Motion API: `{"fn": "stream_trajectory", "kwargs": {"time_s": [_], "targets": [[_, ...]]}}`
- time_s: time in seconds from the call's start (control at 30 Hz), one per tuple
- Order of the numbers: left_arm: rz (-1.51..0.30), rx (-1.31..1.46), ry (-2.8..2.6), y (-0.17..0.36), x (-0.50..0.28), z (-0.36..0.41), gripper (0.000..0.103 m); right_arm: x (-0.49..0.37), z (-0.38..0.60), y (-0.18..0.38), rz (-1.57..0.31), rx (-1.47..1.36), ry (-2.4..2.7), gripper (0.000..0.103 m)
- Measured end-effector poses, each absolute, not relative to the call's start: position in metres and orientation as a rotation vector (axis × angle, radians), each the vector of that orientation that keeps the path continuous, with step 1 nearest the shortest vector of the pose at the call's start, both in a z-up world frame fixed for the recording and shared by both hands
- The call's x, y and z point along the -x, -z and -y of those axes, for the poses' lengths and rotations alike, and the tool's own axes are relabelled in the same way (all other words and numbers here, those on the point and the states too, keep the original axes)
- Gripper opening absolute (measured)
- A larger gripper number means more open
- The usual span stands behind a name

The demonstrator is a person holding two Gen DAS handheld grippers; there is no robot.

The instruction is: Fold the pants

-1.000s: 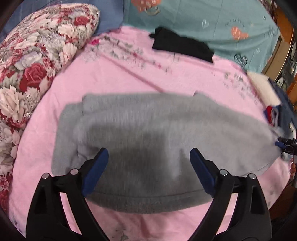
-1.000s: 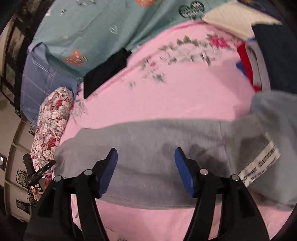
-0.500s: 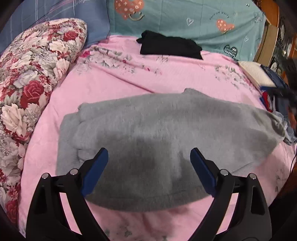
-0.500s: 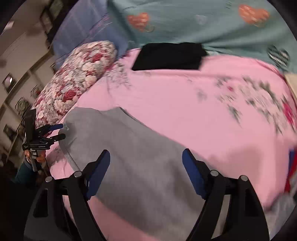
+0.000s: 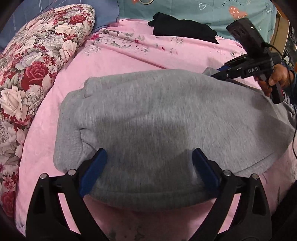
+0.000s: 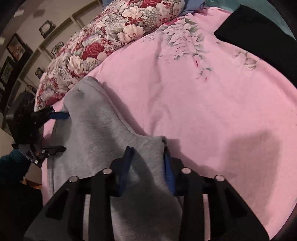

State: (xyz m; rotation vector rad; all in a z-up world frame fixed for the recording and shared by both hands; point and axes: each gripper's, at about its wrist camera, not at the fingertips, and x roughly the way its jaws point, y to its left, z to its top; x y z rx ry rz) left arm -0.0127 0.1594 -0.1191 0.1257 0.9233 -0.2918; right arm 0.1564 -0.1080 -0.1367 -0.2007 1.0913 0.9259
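The grey sweatpants (image 5: 167,120) lie folded across the pink bedsheet (image 5: 130,61) beside the floral pillow (image 5: 37,55). The left gripper (image 5: 148,166) hovers over them, jaws spread wide. The right gripper (image 6: 148,163), whose jaws have just been closing, pinches a raised corner of the pants.

A pink floral bedsheet (image 5: 130,61) covers the bed. A red-and-white rose-print pillow (image 5: 33,61) lies along its edge, and a folded black garment (image 5: 182,29) rests near a teal heart-print cloth (image 5: 213,11)
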Motion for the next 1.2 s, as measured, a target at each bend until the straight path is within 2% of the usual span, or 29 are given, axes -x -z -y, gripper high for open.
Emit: {"fn": "stream_trajectory", "kwargs": {"time_s": [0.03, 0.17, 0.27, 0.3, 0.33, 0.43, 0.57, 0.67, 0.73, 0.77, 0.9, 1.0, 1.07, 1.2], "targets": [[-0.92, -0.129, 0.288, 0.118, 0.01, -0.158, 0.096, -0.156, 0.11, 0.132, -1.086, 0.211, -0.924, 0.015], [-0.928, -0.136, 0.259, 0.118, 0.0, -0.155, 0.096, -0.165, 0.127, 0.1, -1.004, 0.205, -0.865, 0.013], [-0.931, -0.158, 0.257, 0.119, -0.003, -0.153, 0.096, -0.168, 0.116, 0.116, -1.035, 0.282, -0.797, 0.014], [-0.943, -0.159, 0.254, 0.12, -0.003, -0.154, 0.096, -0.169, 0.11, 0.129, -1.068, 0.309, -0.769, 0.019], [-0.949, -0.155, 0.255, 0.118, -0.003, -0.154, 0.095, -0.17, 0.107, 0.137, -1.065, 0.303, -0.733, 0.033], [-0.898, -0.148, 0.256, 0.099, 0.005, -0.156, 0.094, -0.172, 0.12, 0.121, -1.046, 0.245, -0.649, 0.049], [-0.828, -0.057, 0.317, 0.08, 0.008, -0.157, 0.094, -0.13, 0.178, 0.064, -0.973, 0.012, -0.557, 0.052], [-0.877, -0.094, 0.313, 0.1, 0.002, -0.15, 0.094, -0.059, 0.232, 0.032, -0.883, -0.119, -0.445, 0.052], [-0.951, -0.172, 0.264, 0.126, -0.004, -0.146, 0.096, -0.005, 0.268, 0.024, -0.845, -0.19, -0.358, 0.053], [-0.944, -0.147, 0.273, 0.123, -0.003, -0.15, 0.096, 0.026, 0.289, 0.023, -0.83, -0.238, -0.313, 0.053], [-0.942, -0.139, 0.267, 0.114, -0.001, -0.153, 0.095, 0.131, 0.36, 0.047, -0.817, -0.46, -0.09, 0.053], [-0.937, -0.13, 0.272, 0.109, 0.001, -0.153, 0.095, 0.189, 0.403, 0.087, -0.827, -0.724, 0.017, 0.053], [-0.926, -0.121, 0.284, 0.103, 0.008, -0.15, 0.095, 0.21, 0.417, 0.109, -0.816, -0.846, 0.07, 0.053], [-0.898, -0.135, 0.286, 0.093, 0.022, -0.146, 0.095, 0.206, 0.424, 0.133, -0.849, -0.915, 0.124, 0.053]]}}
